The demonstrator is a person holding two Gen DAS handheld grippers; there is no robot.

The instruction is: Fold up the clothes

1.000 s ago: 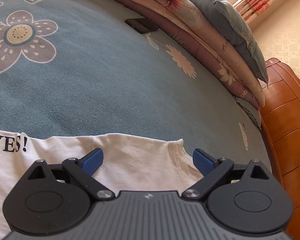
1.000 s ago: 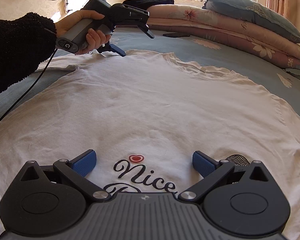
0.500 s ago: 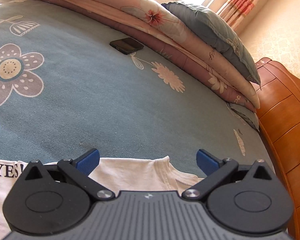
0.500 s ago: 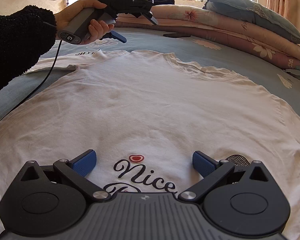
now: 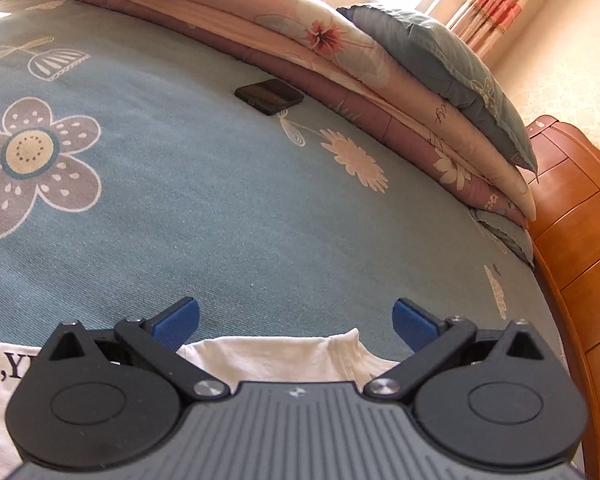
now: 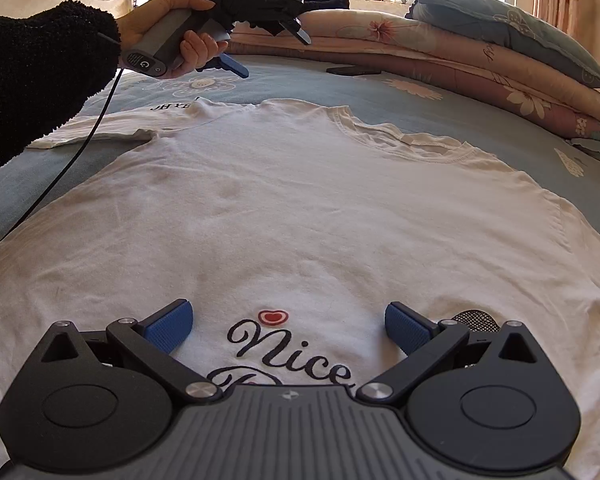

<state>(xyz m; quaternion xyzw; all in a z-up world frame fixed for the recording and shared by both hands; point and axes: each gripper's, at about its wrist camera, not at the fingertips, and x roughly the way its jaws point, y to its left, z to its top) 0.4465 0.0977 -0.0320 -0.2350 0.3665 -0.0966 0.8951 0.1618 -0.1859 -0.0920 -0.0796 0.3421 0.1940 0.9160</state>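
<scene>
Cotton feel: I judge the white T-shirt (image 6: 300,216) light, limp and non-slip; it will drape and crease, not hold shape.
Where it lies: spread flat, print up, on the blue flowered bedsheet (image 5: 220,200), one sleeve (image 6: 100,130) folded in at far left.
Left gripper (image 6: 266,50): held up off the shirt, its jaws have just been opening and stand wide, nothing between them.
Right gripper (image 6: 288,326): spread wide above the "Nice" print, gripping nothing.
Where I'd pinch: hem corner or shoulder seam, through both layers.
Watch: phone (image 5: 270,96) lying on the sheet beyond.
</scene>
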